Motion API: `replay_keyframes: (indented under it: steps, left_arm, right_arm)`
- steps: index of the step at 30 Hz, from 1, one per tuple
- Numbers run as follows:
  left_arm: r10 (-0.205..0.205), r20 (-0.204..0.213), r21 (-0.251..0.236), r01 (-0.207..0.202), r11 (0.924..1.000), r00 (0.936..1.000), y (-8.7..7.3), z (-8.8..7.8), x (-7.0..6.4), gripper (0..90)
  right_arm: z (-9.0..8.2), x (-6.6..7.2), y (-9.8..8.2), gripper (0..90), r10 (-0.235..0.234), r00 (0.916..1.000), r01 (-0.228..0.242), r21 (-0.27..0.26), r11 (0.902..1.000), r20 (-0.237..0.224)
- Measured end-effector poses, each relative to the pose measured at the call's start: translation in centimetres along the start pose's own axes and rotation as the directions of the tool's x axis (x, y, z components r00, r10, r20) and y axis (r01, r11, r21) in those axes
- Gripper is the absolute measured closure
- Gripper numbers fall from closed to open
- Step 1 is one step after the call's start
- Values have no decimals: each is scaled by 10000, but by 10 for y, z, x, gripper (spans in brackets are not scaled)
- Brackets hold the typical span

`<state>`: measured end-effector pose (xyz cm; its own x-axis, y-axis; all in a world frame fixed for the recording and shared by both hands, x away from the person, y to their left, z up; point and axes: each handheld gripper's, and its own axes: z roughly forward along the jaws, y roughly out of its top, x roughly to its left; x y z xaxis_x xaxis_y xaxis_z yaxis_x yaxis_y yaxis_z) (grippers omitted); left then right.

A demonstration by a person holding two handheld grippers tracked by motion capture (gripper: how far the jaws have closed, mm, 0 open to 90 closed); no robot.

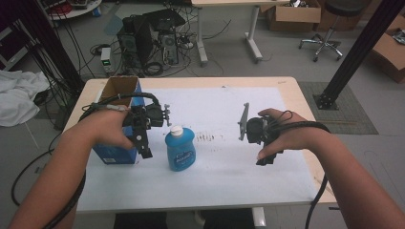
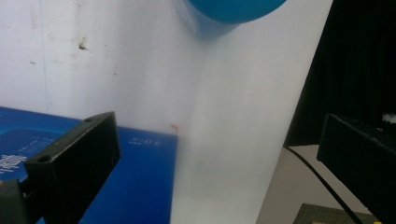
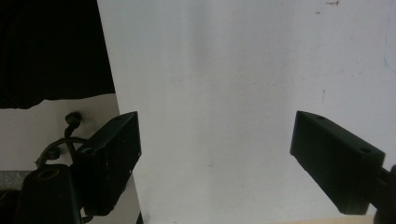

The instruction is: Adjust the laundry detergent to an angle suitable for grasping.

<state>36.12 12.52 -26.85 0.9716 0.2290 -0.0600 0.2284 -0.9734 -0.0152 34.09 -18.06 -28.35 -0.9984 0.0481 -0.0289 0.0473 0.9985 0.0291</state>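
Hands come in from the near edge of the table [image 1: 286,90] in the high view, each holding a gripper over the white sheet [image 1: 219,171] that covers most of the top. A blue bottle [image 1: 180,151] with a white cap stands upright on the sheet, left of the middle and towards the near edge. The left gripper [image 1: 145,151] hangs just beside it, between the bottle and a blue cardboard box [image 1: 114,155] that stands open-topped by the left edge. The right gripper [image 1: 265,160] hovers well apart from the bottle, nearer the right edge. Left gripper view: its jaws stand wide with nothing between them; the bottle's rounded blue body [image 2: 233,11] lies ahead at the top, and the box's blue face [image 2: 135,186] sits behind the left jaw. Right gripper view: these jaws are also spread wide, empty, over bare white sheet [image 3: 215,93] near the table's edge.
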Motion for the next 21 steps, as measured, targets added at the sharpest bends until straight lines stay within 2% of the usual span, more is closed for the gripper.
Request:
replay_keyframes:
  steps: [6, 12, 16, 18, 20, 21]
  left_arm:
    - [144, 14, 67, -144, 9999, 9999, 3, -3, 1, 2]
    - [51, 43, 100, -51, 9999, 10000, 3, -1, 0, 2]
    - [-193, 48, -167, 194, 9997, 9998, 0, -3, -4, 3]
    - [-22, -67, 111, 22, 9999, 10000, -2, -3, -3, 3]
    - [-188, -78, 78, 188, 9998, 9998, -4, -3, -4, 2]
    - [-140, -100, 108, 141, 9998, 9999, -4, -4, -4, 2]
  right_arm:
    - [0, -2, -2, 164, 43, 9999, -43, -8, 10000, 145]
    - [4, -4, -2, 165, 26, 9997, -28, 83, 10000, 243]
    - [3, -5, -1, 165, 41, 9997, -44, 95, 9999, 261]
    - [2, -5, 0, 165, 48, 9996, -53, 186, 9998, 280]
    - [3, -4, 0, 165, 59, 9995, -64, 177, 9998, 300]
    - [3, -4, 0, 165, 80, 9995, -87, 216, 9997, 309]
